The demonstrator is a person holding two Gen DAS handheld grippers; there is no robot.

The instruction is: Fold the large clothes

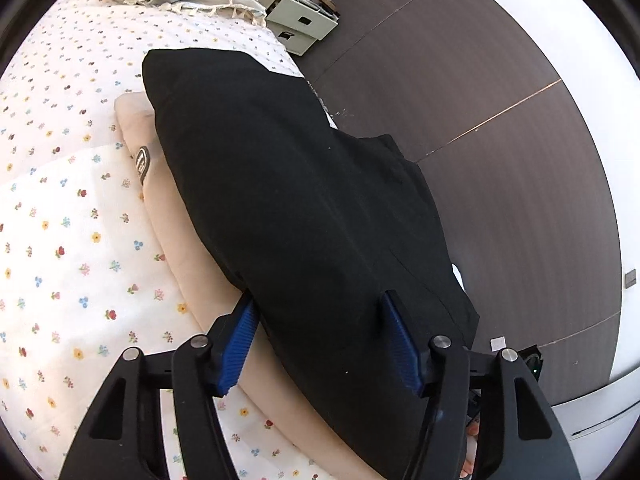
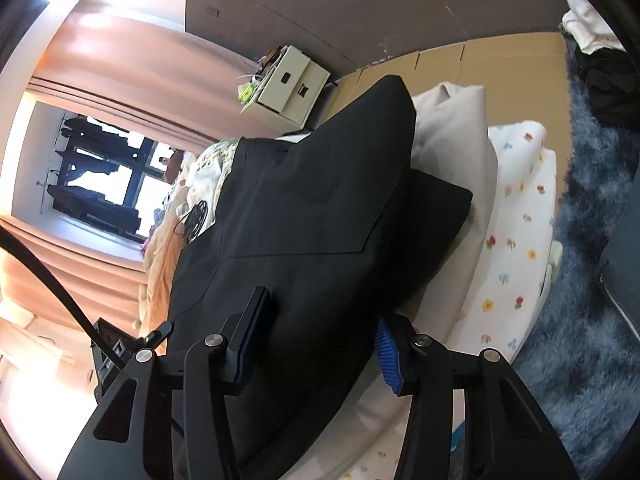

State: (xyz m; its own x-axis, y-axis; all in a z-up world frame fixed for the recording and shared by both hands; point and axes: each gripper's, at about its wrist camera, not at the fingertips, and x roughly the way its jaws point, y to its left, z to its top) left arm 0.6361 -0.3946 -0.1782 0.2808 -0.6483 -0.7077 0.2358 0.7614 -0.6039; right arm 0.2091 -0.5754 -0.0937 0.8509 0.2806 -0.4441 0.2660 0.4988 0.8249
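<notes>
Black garment (image 1: pixel 304 208), folded, smooth, atop beige cloth (image 1: pixel 180 248)

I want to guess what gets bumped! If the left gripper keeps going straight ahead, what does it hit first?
The black garment. It already lies between the left gripper's open blue fingers, draped over a beige garment on the flowered bedsheet.

Right gripper (image 2: pixel 320 332) spread wide around folded black garment (image 2: pixel 320 200), lying over beige cloth (image 2: pixel 460 136) on floral bed (image 2: pixel 516 240).
</notes>
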